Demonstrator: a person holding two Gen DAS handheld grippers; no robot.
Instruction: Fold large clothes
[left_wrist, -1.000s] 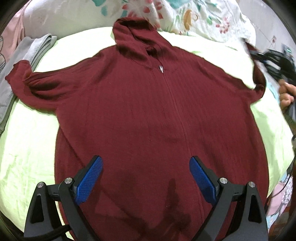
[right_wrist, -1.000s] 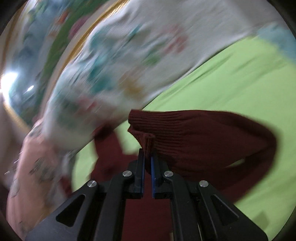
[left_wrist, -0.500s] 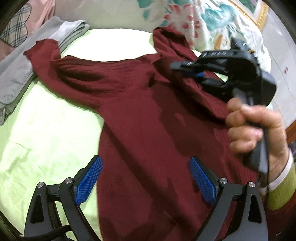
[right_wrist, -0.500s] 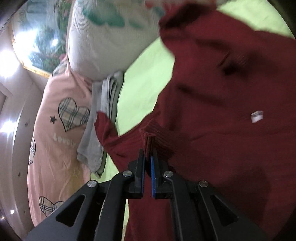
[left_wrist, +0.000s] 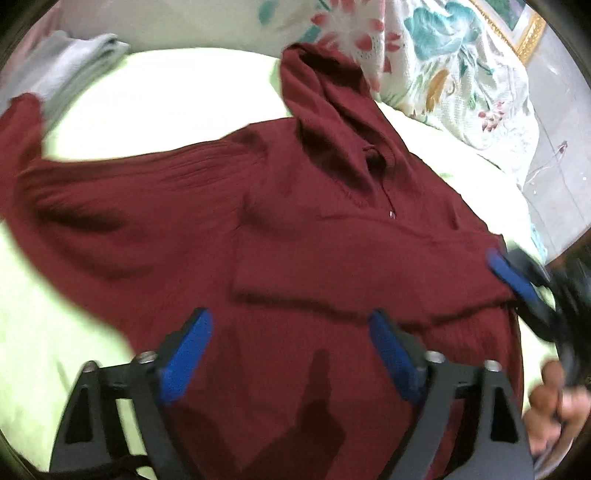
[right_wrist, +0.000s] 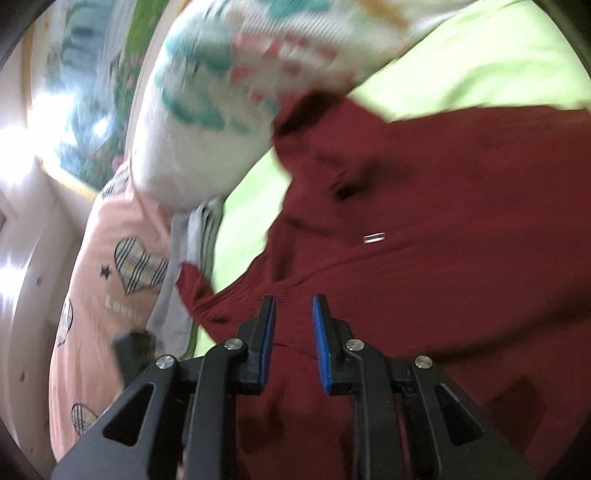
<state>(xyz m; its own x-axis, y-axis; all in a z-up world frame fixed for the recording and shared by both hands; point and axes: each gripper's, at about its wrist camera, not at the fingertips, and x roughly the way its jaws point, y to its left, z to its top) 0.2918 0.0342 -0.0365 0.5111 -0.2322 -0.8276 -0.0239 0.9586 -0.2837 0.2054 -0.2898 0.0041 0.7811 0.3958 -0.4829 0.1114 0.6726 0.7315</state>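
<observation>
A dark red hooded sweater (left_wrist: 295, 221) is lying front-up on the green bed (left_wrist: 166, 96), its hood (left_wrist: 325, 88) pointing far toward the floral pillow (left_wrist: 443, 66). The sweater's right sleeve (left_wrist: 369, 273) is lying folded across the chest, its cuff edge resting near the middle of the body, so one sleeve fold looks done. The left sleeve (left_wrist: 66, 177) is stretching out flat to the left, its cuff near a folded grey garment (left_wrist: 66, 74), so it is not yet folded in.

The right tool (right_wrist: 293, 332) is hovering just over the folded sleeve with its blue pads parted and nothing between them. The left tool (left_wrist: 291, 350) is hanging wide open above the lower body of the sweater, gripping nothing.

Judging from this, the task is at an early stage: the left sleeve, and then folding the body and hood into a compact stack, are probably remaining.
</observation>
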